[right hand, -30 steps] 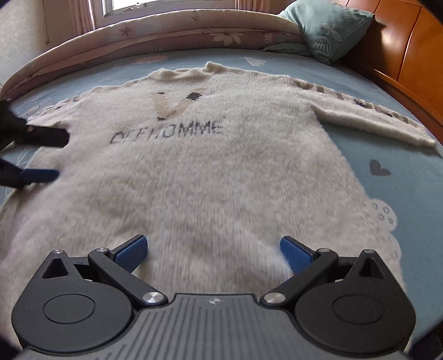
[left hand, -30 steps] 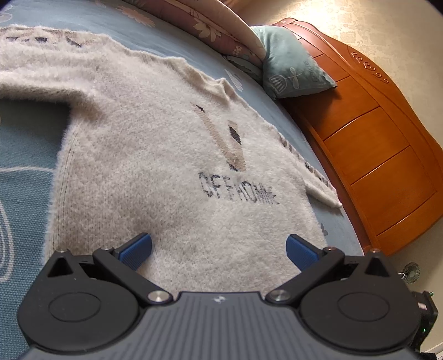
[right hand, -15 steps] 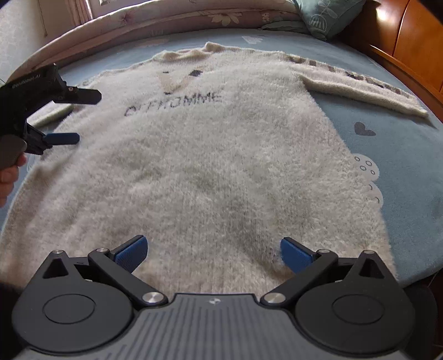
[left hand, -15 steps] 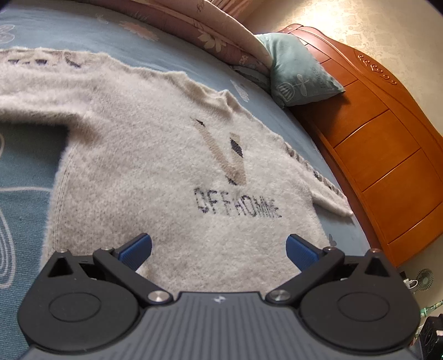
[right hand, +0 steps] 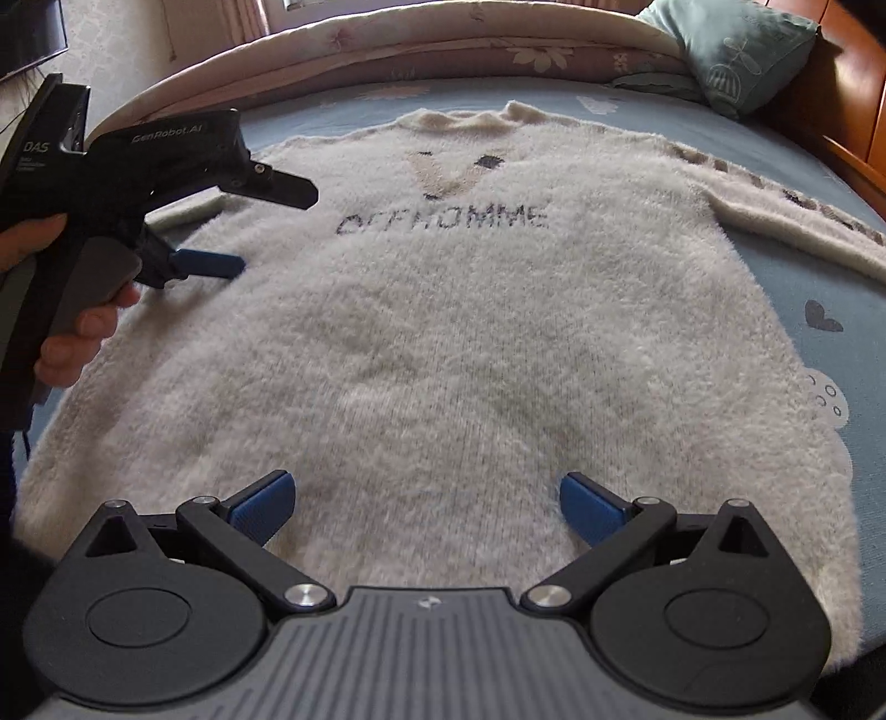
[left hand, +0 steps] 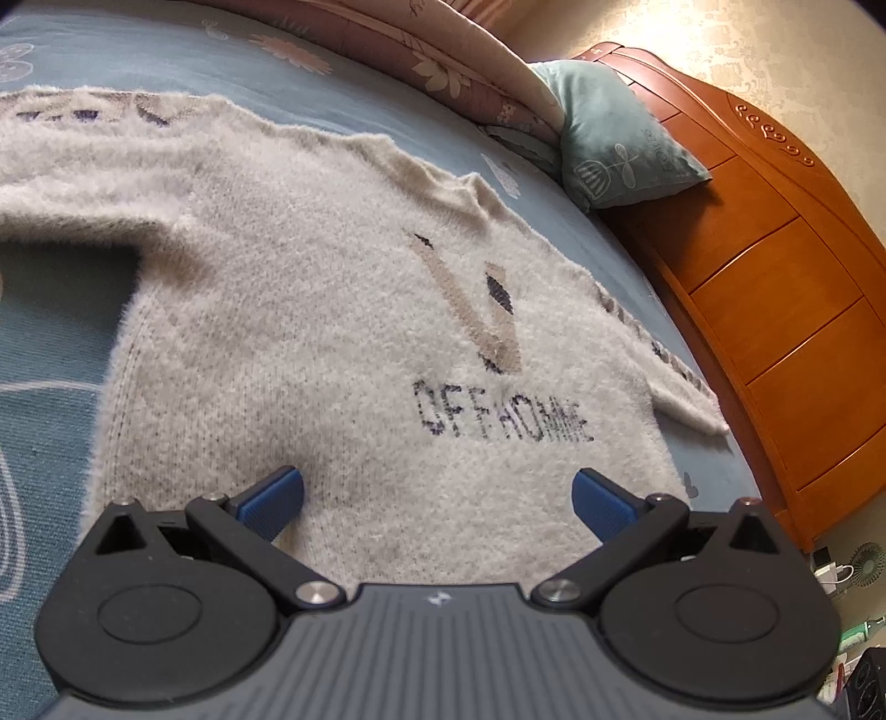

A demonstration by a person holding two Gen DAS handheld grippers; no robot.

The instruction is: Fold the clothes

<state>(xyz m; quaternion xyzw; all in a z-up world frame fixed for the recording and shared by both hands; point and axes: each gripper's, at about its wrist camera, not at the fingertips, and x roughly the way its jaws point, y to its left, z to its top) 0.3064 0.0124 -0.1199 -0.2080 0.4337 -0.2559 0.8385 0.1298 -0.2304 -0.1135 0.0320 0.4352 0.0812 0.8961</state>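
- My right gripper (right hand: pixel 423 501) is over the bottom hem of the sweater (right hand: pixel 443 343), blue pads spread wide apart, nothing between them.
- The sweater lies flat, front up, on the blue bedsheet (right hand: pixel 830 288) straight ahead of me, lettering readable, collar at the far end.
- My left gripper (left hand: pixel 437 495) is over the sweater's side edge, pads also wide apart and empty.
- From the right camera I can see that left gripper (right hand: pixel 260 227) ahead and to the left, with my hand (right hand: pixel 72 338) on its handle.
- One sleeve (right hand: pixel 797 227) stretches out ahead to the right.
- A teal pillow (right hand: pixel 731 50) sits far ahead on the right, against the wooden headboard (left hand: pixel 775 310).
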